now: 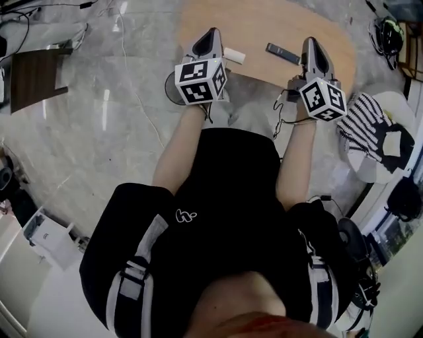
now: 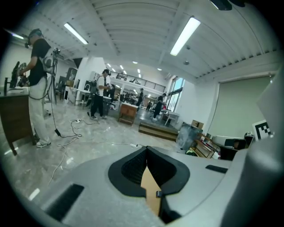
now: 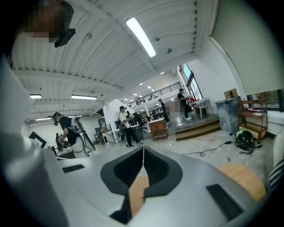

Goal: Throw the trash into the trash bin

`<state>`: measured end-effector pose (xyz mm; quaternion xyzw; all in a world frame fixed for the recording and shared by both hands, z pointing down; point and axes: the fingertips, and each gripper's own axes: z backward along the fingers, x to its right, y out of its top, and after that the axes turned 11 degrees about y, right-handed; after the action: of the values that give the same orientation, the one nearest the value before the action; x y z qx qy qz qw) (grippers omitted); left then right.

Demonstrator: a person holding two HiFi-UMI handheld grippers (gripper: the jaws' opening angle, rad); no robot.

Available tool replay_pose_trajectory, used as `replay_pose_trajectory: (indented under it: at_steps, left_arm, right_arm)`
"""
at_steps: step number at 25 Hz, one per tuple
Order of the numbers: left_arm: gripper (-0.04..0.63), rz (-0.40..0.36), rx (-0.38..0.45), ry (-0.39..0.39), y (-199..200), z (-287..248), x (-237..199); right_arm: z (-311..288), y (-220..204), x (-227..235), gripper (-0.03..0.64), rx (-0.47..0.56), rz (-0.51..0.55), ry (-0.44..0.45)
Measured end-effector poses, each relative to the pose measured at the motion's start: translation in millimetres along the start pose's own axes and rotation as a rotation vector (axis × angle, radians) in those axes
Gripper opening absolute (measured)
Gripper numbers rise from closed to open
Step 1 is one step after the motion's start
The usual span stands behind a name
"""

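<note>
Jaws together on left gripper, right gripper

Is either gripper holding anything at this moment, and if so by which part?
Nothing is held. The left gripper and the right gripper each have their jaws together with nothing between them.

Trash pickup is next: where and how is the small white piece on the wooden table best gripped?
Probably across its narrow width at mid-length, from above: the white piece lies flat and elongated on the table, just right of the shut left gripper.
</note>
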<state>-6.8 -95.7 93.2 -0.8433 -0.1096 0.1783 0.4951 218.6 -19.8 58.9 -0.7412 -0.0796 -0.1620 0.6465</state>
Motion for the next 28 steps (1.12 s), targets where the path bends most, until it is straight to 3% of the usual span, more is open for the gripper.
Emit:
replay_pose_trajectory:
  at_steps: [8,19,24,28]
  left_arm:
    - [0.006,0.100,-0.059,0.108,-34,-7,-42]
    - [0.006,0.228,-0.245,0.134,-147,-25,-43]
    - [0.006,0.262,-0.294,0.162,-185,-37,-63]
    - [0.006,0.302,-0.345,0.196,-219,-30,-58]
  right_arm:
    - [-58,-54,-48,0.012,-0.204,0.030,0.204]
    - [-69,-163,-61,0.014,-0.512,0.021,0.347]
    - [-77,-213,-70,0.014,-0.641,0.065,0.409]
    - [-65,-239,-59,0.014,-0.724,0.092,0.409]
